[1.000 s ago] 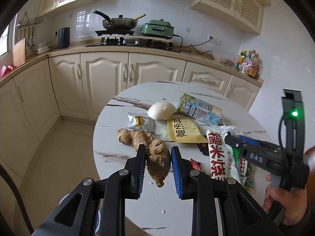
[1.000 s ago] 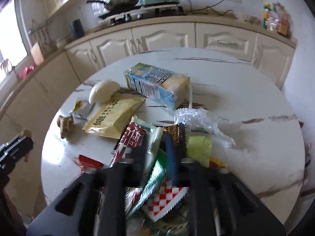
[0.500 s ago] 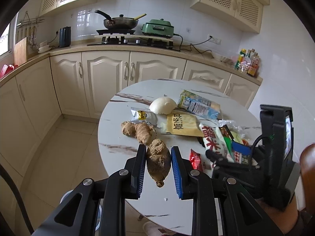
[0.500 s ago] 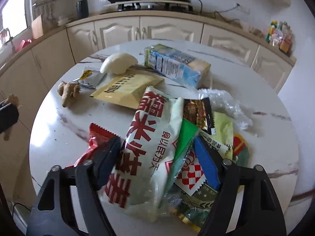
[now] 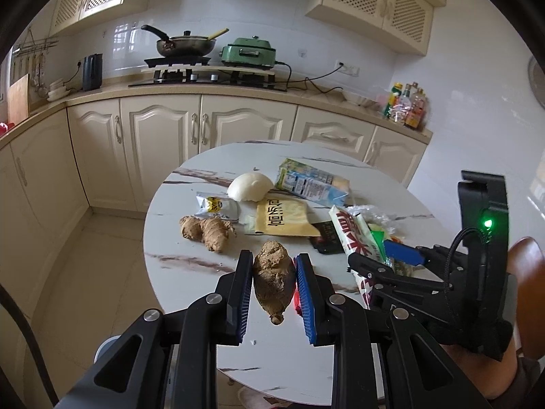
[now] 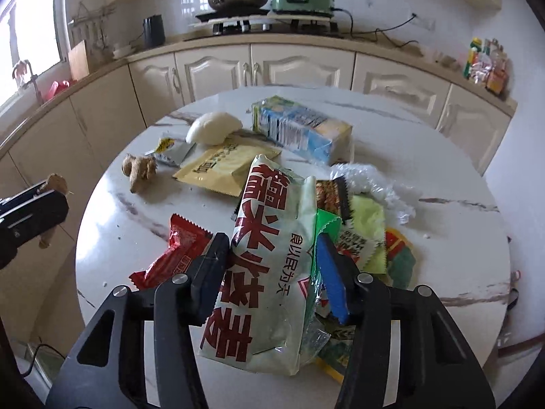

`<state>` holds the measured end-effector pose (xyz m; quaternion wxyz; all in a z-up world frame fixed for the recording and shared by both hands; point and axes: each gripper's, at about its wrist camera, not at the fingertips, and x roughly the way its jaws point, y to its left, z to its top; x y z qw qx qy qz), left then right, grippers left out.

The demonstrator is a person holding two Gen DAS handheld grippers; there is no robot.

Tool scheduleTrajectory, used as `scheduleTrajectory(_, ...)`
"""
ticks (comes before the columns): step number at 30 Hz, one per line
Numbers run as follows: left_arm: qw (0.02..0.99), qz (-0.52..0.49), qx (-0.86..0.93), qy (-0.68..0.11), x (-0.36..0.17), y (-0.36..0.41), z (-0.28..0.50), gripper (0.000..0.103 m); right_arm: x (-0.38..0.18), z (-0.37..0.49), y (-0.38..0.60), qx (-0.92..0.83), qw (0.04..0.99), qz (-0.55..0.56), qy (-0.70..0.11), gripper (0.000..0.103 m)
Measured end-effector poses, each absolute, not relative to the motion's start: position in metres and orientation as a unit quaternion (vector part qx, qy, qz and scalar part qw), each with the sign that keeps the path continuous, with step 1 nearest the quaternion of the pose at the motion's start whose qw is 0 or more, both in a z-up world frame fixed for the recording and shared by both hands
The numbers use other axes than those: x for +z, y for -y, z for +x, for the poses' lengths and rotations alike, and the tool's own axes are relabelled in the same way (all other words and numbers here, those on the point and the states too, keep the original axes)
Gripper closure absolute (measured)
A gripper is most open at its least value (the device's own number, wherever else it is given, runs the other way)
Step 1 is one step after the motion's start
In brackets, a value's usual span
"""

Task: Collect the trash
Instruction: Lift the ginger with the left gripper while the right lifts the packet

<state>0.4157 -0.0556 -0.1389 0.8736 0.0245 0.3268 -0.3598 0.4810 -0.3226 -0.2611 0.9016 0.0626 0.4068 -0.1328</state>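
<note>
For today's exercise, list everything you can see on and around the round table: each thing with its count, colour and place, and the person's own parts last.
table: one, white marble, centre.
ginger piece: one, brown, held off the table.
ginger root: one, brown, table's left.
white bun: one, far left.
carton: one, blue-yellow, far side.
yellow packet: one, middle.
large white wrapper: one, red lettering, near edge.
red wrapper: one, near left.
left gripper: jaws clamp the ginger piece.
right gripper: jaws closing around the large white wrapper.
</note>
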Motion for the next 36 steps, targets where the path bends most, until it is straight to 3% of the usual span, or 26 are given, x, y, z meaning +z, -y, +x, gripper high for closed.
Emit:
scheduleTrajectory(6,0.878,-0.001,-0.361,-0.315,-0.128,0.036,0.413,0.081,-0.222,0.470,0.309,-0.131,0.921,0.041,-0.364,0.054)
scheduleTrajectory(7,0.880,-0.009,-0.359,-0.312,-0.126,0.028,0.414,0.081,-0.212,0.469,0.303,-0.131,0.926,0.034,-0.351,0.095)
scheduleTrajectory(9,0.882,-0.026,-0.354,-0.309,-0.123,0.010,0.417,0.081,-0.195,0.472,0.291,-0.113,0.934,0.027,-0.337,0.102)
scheduleTrajectory(13,0.878,-0.033,-0.349,-0.325,-0.136,-0.006,0.432,0.081,-0.199,0.501,0.265,-0.108,0.928,-0.004,-0.357,0.102)
scheduleTrajectory(18,0.873,-0.036,-0.333,-0.354,-0.158,-0.016,0.442,0.082,-0.232,0.512,0.250,-0.052,0.918,0.028,-0.393,0.085)
scheduleTrajectory(20,0.874,-0.039,-0.331,-0.353,-0.155,-0.022,0.443,0.082,-0.236,0.510,0.233,-0.028,0.919,0.010,-0.393,0.059)
scheduleTrajectory(23,0.891,-0.032,-0.284,-0.353,-0.158,-0.043,0.445,0.083,-0.242,0.513,0.209,0.013,0.916,-0.002,-0.401,0.041)
scheduleTrajectory(33,0.887,-0.054,-0.279,-0.364,-0.167,-0.070,0.452,0.083,-0.291,0.541,0.184,-0.010,0.890,-0.011,-0.455,0.040)
scheduleTrajectory(36,0.885,-0.066,-0.277,-0.369,-0.173,-0.078,0.456,0.083,-0.292,0.542,0.190,-0.022,0.891,-0.007,-0.454,0.048)
